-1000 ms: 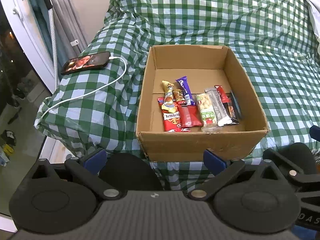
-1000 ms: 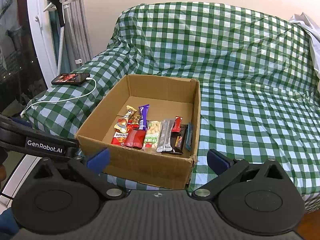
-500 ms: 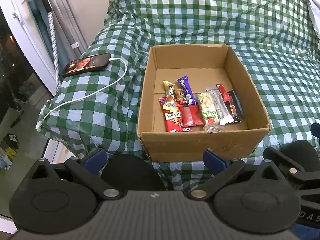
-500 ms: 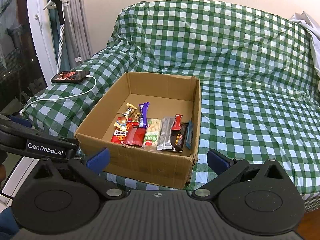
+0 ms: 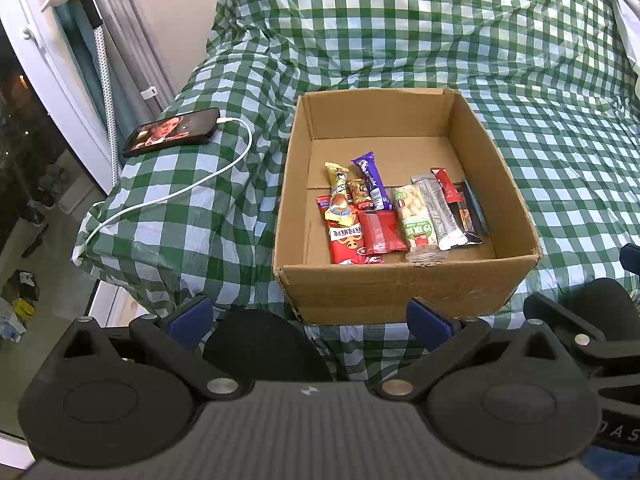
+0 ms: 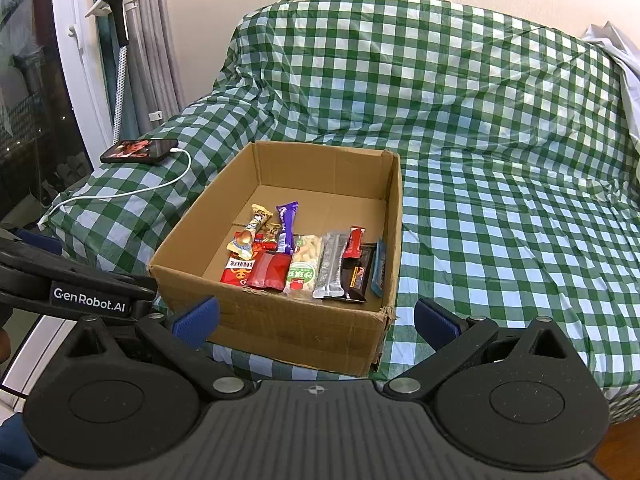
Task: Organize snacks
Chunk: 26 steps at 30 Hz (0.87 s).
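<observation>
An open cardboard box (image 5: 384, 292) (image 6: 280, 324) rests on a green-checked bed cover. Inside, several snack packets lie side by side near the front wall: a red pouch (image 5: 378, 230) (image 6: 269, 275), a purple bar (image 5: 370, 180) (image 6: 286, 222), a peanut pack (image 5: 414, 216) (image 6: 304, 262), a silver bar (image 5: 438, 210) (image 6: 331, 266) and dark bars at the right. My left gripper (image 5: 308, 318) hangs open in front of the box, holding nothing. My right gripper (image 6: 316, 322) is open too, just before the box's front wall, with nothing between its fingers.
A phone (image 5: 172, 132) (image 6: 140, 151) with a lit screen lies left of the box, its white cable (image 5: 192, 186) trailing toward the bed's corner. Curtains and a window frame (image 5: 52, 64) stand at the far left. The checked cover (image 6: 520, 220) stretches to the right of the box.
Both views have shifted slightly, so the box sits a little higher and farther in frame. The snacks and the phone lie where they were, and both grippers stay open.
</observation>
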{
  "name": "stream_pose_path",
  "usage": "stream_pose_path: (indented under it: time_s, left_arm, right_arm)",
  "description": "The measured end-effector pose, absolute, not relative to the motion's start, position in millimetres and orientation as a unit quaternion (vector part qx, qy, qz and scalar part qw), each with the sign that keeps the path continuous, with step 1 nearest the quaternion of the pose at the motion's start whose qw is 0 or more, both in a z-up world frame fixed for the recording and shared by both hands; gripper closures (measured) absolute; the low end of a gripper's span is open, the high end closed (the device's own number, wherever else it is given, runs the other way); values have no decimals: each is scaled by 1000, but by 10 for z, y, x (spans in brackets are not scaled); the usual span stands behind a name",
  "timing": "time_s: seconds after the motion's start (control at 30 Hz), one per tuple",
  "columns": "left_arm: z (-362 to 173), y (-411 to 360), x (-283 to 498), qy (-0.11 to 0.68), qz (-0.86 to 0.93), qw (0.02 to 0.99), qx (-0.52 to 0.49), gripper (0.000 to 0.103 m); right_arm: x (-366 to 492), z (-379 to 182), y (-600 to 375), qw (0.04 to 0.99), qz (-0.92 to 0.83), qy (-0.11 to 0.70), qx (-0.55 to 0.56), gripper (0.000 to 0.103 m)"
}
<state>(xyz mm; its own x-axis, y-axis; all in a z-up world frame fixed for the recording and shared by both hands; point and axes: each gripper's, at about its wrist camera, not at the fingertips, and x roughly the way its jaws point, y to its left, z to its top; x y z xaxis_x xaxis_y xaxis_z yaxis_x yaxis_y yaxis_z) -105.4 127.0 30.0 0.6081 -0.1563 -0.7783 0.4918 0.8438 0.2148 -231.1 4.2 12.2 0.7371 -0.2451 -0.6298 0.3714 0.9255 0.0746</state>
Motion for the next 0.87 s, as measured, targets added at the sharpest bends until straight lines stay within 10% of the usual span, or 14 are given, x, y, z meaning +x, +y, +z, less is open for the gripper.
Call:
stream_pose_path:
  time_s: [0.87]
  left_arm:
    - [323, 1216, -1029, 399, -176, 876, 204, 0]
  right_arm:
    - [-2294, 120, -36, 927, -172, 317, 101, 1]
